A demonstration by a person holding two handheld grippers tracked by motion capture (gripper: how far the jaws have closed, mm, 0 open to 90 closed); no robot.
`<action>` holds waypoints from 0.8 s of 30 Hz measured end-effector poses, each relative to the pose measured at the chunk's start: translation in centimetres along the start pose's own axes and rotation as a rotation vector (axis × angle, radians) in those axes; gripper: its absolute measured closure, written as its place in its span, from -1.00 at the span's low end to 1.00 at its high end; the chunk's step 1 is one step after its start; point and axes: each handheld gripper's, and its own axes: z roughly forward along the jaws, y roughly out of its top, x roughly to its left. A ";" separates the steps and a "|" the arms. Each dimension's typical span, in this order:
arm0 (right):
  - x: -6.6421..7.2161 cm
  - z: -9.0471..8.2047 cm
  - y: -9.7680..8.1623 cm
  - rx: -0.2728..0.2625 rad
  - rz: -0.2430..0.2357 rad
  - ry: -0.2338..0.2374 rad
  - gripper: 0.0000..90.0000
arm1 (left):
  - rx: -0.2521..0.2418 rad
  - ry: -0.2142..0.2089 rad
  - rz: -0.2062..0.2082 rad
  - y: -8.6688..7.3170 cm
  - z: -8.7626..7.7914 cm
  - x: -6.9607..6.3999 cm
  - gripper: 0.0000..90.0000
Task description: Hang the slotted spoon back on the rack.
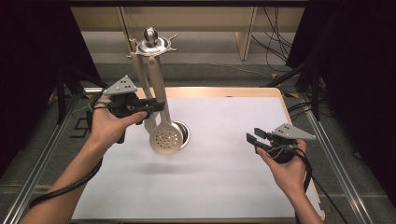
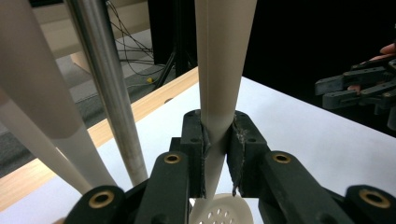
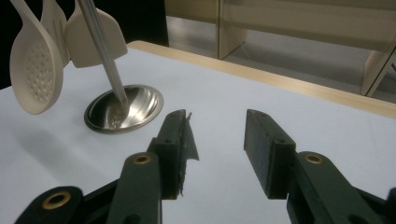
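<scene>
My left tongs (image 1: 156, 105) pinch the spoon (image 1: 166, 137) handle, which hangs straight down. My right tongs (image 1: 252, 140) wait spread, far off.

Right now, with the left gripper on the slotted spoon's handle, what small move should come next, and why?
Probably lift it slightly to unhook it: the left gripper is clamped on the slotted spoon, which still hangs from the rack above the table.
</scene>
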 end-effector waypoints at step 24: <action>0.1 0.0 -0.3 0.015 0.023 -0.011 0.31 | -0.027 0.047 0.031 -0.9 0.7 0.5 0.51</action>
